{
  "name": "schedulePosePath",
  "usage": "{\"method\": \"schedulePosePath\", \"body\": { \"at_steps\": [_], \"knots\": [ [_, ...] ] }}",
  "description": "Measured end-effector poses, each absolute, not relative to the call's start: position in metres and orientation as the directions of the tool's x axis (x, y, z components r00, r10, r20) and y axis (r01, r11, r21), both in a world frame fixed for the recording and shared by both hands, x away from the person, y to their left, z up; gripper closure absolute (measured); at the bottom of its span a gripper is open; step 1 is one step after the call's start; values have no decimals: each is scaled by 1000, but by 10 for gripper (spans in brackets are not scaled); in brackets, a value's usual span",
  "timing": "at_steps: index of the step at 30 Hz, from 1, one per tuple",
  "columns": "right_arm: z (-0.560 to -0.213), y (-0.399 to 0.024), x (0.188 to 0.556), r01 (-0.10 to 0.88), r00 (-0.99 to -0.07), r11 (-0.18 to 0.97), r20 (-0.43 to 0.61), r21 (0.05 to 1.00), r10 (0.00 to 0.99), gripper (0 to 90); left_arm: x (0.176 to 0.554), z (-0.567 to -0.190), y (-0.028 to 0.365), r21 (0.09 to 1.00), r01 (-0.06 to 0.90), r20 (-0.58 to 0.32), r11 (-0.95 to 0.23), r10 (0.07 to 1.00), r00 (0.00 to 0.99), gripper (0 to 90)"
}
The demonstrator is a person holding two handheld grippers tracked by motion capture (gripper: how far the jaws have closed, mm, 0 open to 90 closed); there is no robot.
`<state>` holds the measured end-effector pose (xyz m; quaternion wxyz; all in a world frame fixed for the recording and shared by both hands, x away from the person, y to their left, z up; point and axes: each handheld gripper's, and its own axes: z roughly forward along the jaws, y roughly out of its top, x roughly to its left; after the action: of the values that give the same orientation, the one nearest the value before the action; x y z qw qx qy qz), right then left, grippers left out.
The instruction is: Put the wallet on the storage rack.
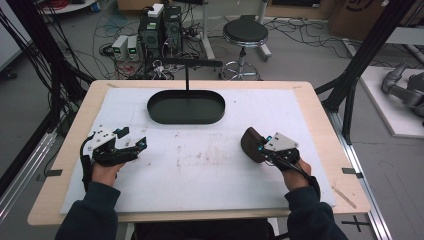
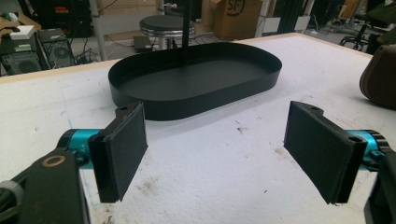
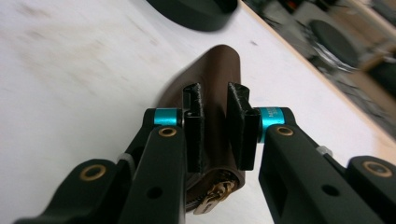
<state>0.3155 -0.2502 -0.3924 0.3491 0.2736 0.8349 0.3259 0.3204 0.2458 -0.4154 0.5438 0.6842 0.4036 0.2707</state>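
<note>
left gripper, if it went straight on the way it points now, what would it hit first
Probably the near wall of the black oval metal tray: it lies right ahead of the open left gripper, across bare white foam mat.

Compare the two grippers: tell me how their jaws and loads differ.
The left gripper has its jaws spread wide with nothing between them; the right gripper is shut on the brown pouch. The left gripper faces the black tray over bare white table cover; the right gripper covers the pouch. Both have black pads and teal fittings.
</note>
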Motion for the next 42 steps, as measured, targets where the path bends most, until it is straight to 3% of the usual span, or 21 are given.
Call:
{"method": "schedulePosePath", "body": {
  "at_steps": [4, 17, 32, 36, 42],
  "knots": [
    [-391, -250, 312, 217, -679, 581, -306, 785, 667, 761, 320, -415, 246, 963, 256, -64, -88, 845, 531, 212],
    [-390, -257, 313, 211, -688, 532, -262, 820, 677, 640, 321, -416, 248, 962, 261, -70, -83, 847, 527, 212],
    [-389, -265, 312, 212, -687, 461, -204, 862, 698, 580, 322, -419, 242, 960, 268, -77, -81, 844, 532, 212],
    [-388, -270, 313, 214, -671, 418, -179, 883, 720, 501, 322, -419, 240, 960, 265, -72, -87, 842, 535, 212],
    [-391, -271, 319, 223, -626, 399, -183, 889, 758, 307, 324, -421, 241, 959, 271, -76, -81, 849, 524, 212]
  ]
}}
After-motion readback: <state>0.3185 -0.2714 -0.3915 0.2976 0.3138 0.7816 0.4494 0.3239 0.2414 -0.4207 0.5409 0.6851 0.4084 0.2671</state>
